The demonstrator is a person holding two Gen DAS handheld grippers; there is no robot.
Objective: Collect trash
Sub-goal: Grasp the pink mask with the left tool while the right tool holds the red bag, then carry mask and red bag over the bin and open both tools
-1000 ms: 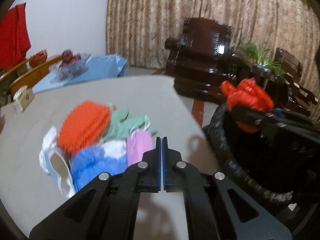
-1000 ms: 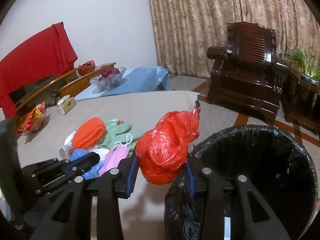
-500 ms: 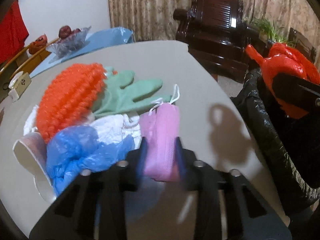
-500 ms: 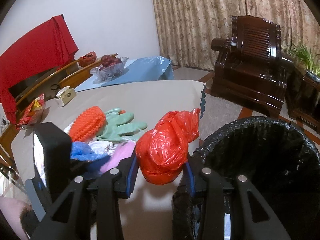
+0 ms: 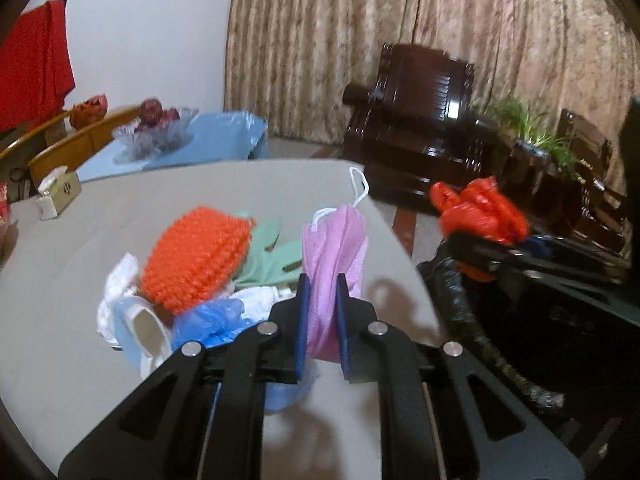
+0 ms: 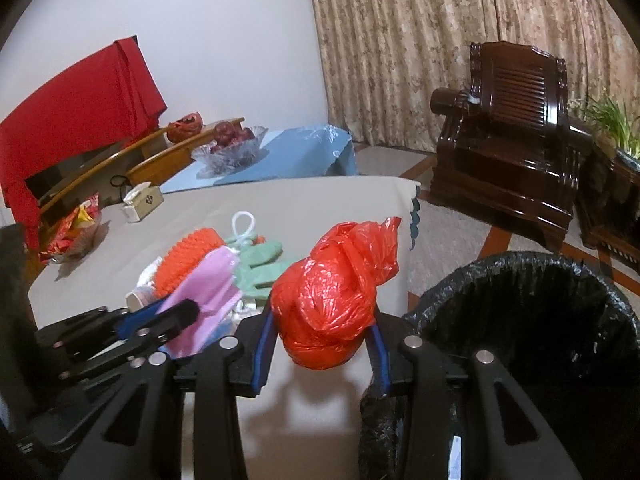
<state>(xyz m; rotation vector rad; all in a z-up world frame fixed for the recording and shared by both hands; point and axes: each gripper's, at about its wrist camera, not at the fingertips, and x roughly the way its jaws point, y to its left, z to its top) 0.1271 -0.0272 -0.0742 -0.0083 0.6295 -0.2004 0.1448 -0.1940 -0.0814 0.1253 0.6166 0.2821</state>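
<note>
My left gripper [image 5: 322, 300] is shut on a pink face mask [image 5: 334, 252] and holds it up above the grey table [image 5: 80, 240]; it also shows in the right wrist view [image 6: 208, 284]. My right gripper [image 6: 322, 332] is shut on a crumpled red plastic bag [image 6: 334, 292], held beside the rim of a bin lined with a black bag [image 6: 532, 320]. A trash pile stays on the table: an orange bumpy ball [image 5: 196, 256], a green glove [image 5: 272, 258], a blue plastic piece [image 5: 212, 320], a paper cup [image 5: 146, 330].
A tissue box [image 5: 58, 194] sits at the table's far left. A snack bag [image 6: 70, 232] lies near the left edge. A blue-covered table with a glass fruit bowl [image 6: 230, 146] stands behind. A dark wooden armchair [image 6: 508, 160] and a plant [image 6: 616, 124] are at right.
My left gripper closed on the pink mask and lifted it off the pile. My right gripper kept hold of the red bag near the bin's rim.
</note>
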